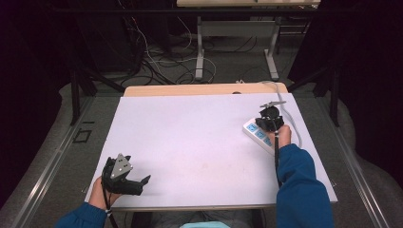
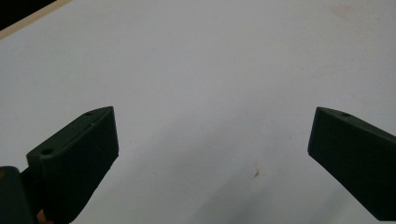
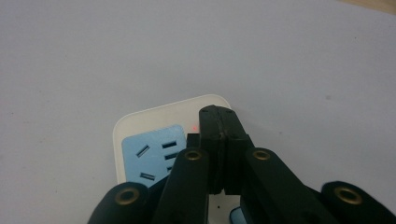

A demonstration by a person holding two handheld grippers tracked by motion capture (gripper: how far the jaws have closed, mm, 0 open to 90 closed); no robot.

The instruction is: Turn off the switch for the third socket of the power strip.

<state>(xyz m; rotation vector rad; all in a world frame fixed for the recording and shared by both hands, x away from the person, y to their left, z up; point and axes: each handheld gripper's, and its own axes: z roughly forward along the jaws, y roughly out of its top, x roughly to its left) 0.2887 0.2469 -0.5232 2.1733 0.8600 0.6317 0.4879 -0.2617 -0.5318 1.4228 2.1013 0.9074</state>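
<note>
On the white counter point(image 1: 199, 142) a power strip point(image 1: 256, 134) lies near the right edge. The right gripper point(image 3: 218, 122), jaws clenched, presses its tip onto it; the left gripper point(image 1: 145, 179) rests released, well apart.

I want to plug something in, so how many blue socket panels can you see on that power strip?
2 in the right gripper view: one whole blue panel left of the shut right claw, and a corner of another at the bottom. The claw covers part of the power strip, so more may be hidden.
</note>
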